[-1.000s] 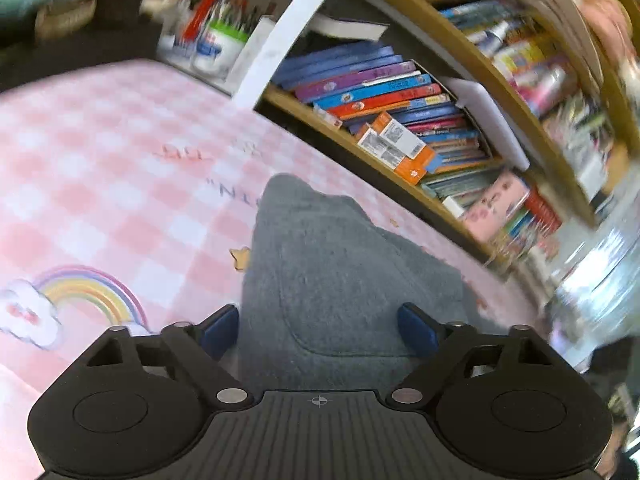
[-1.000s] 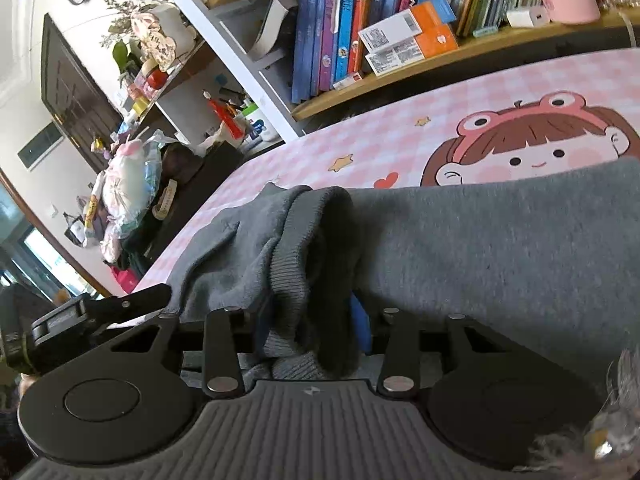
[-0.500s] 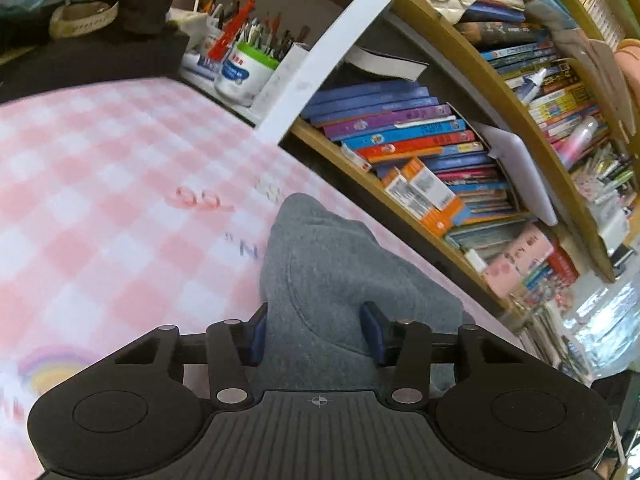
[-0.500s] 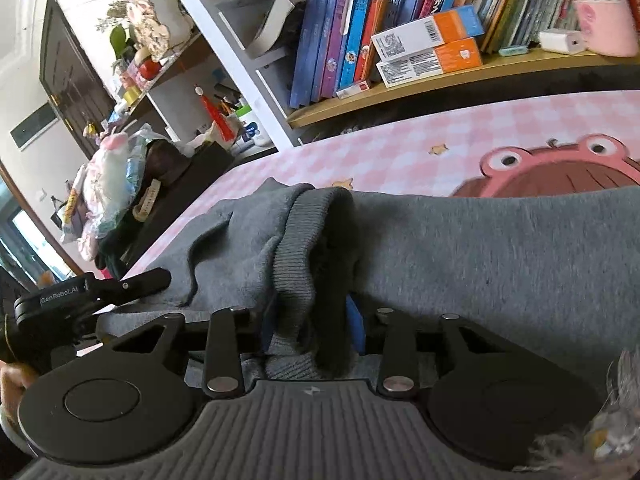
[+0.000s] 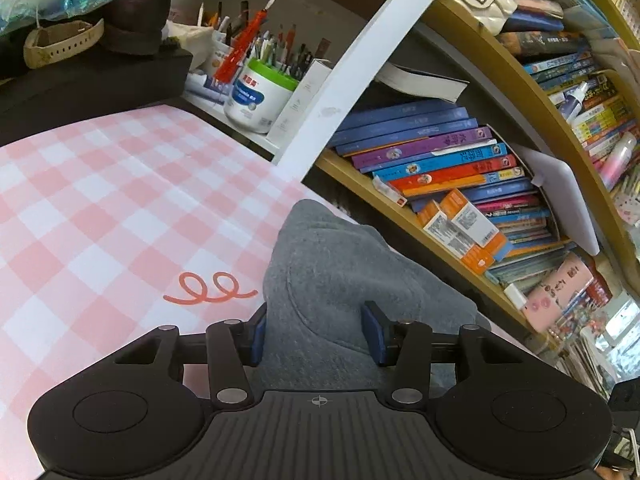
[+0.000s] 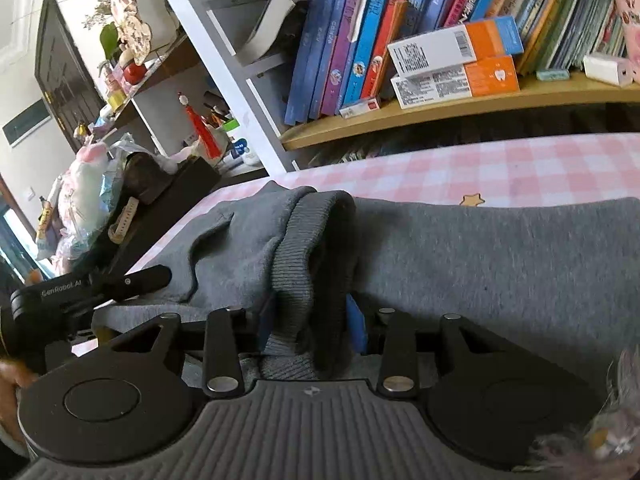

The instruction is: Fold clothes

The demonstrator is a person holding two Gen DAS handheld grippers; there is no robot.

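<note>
Grey sweatshirt: soft, limp, light. My left gripper fingers easing open around fabric; right gripper fingers likewise, pinching ribbed hem.

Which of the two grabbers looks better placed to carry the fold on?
Probably the right gripper: its pads pinch the grey garment's ribbed band. The left gripper's jaws are opening around plain cloth.

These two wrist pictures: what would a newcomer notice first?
A soft grey knit garment lies on the pink checked cloth, and its bunched folds sit between the blue pads of the left gripper and the right gripper. Behind stands a wooden shelf of colourful books.
</note>
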